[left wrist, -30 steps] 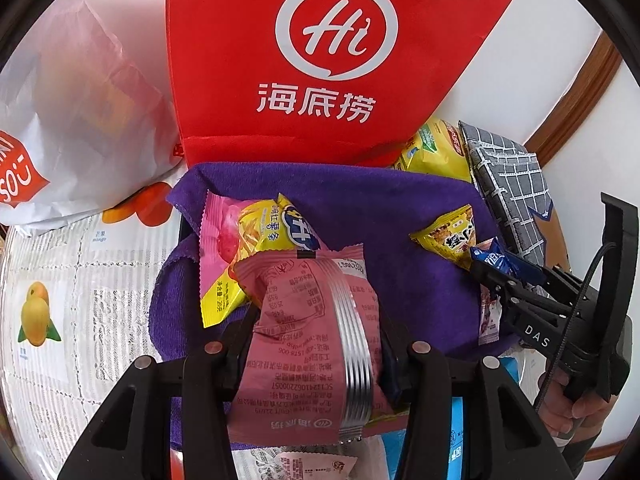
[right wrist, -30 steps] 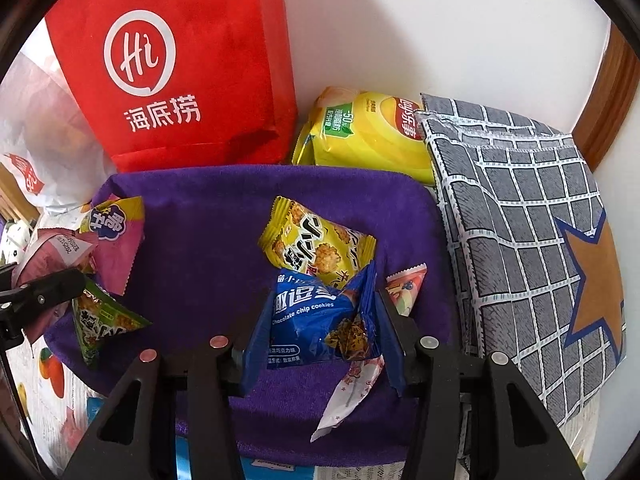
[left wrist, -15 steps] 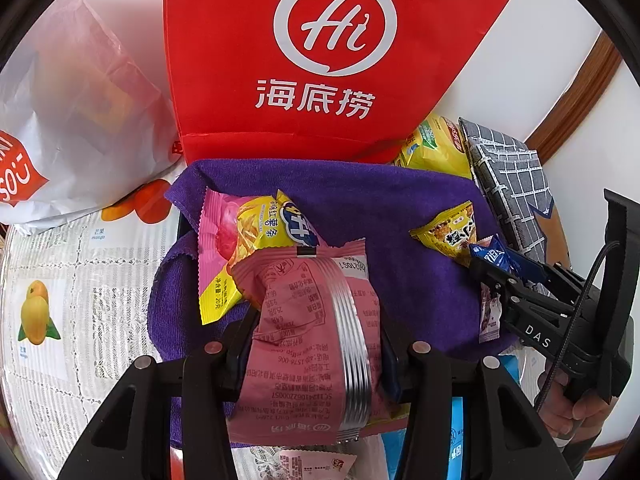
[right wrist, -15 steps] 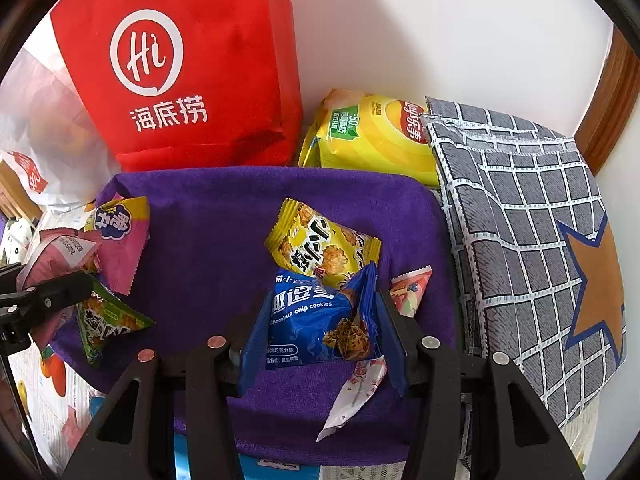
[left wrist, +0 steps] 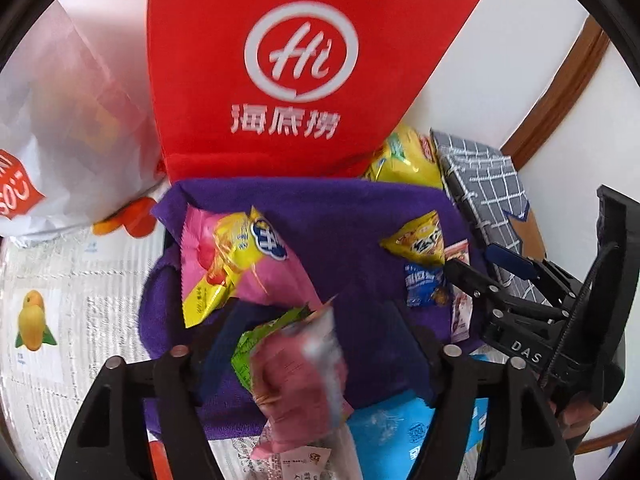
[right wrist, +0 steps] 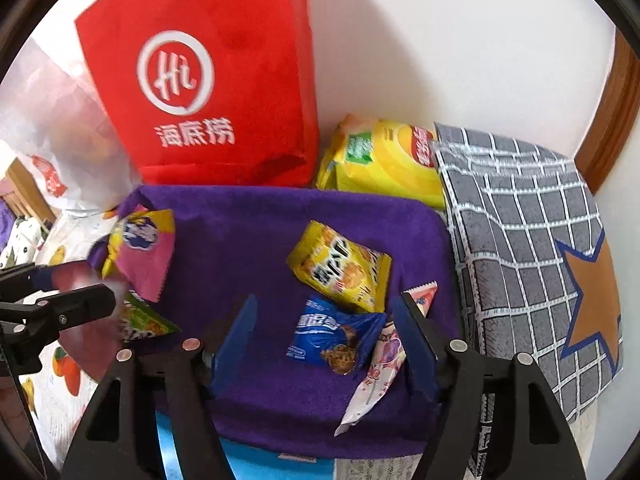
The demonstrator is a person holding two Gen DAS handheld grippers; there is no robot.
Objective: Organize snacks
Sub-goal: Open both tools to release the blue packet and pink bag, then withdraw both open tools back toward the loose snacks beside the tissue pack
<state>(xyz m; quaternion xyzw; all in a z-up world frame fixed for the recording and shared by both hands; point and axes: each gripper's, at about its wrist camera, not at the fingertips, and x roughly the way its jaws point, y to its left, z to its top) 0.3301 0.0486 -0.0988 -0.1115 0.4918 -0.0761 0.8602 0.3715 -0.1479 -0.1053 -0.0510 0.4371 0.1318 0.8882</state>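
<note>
Your left tongs (left wrist: 310,340) stand apart, their jaws having just been opening, and the dusty-pink packet (left wrist: 298,392) they clamped a second ago now blurs loose between them, dropping toward the near edge of the purple towel (left wrist: 352,216) beside a green packet (left wrist: 260,340). Your right tongs (right wrist: 328,344) are likewise spread, jaws just opened, and the blue cookie packet (right wrist: 334,340) lies free on the purple towel between the blue pads, touching neither. Both releases look deliberate: the towel seems to be the collecting spot, so you let each snack go over it.

A yellow cracker packet (right wrist: 340,266) touches the blue one on the towel's far side, with a white-and-pink sachet (right wrist: 378,376) toward the towel's right edge. A pink-and-yellow packet (left wrist: 236,256) rests at the towel's left edge. Behind the towel stand the red bag (left wrist: 296,64) and a yellow chip bag (right wrist: 384,160); a grey checked cloth (right wrist: 520,240) lies to its right.
</note>
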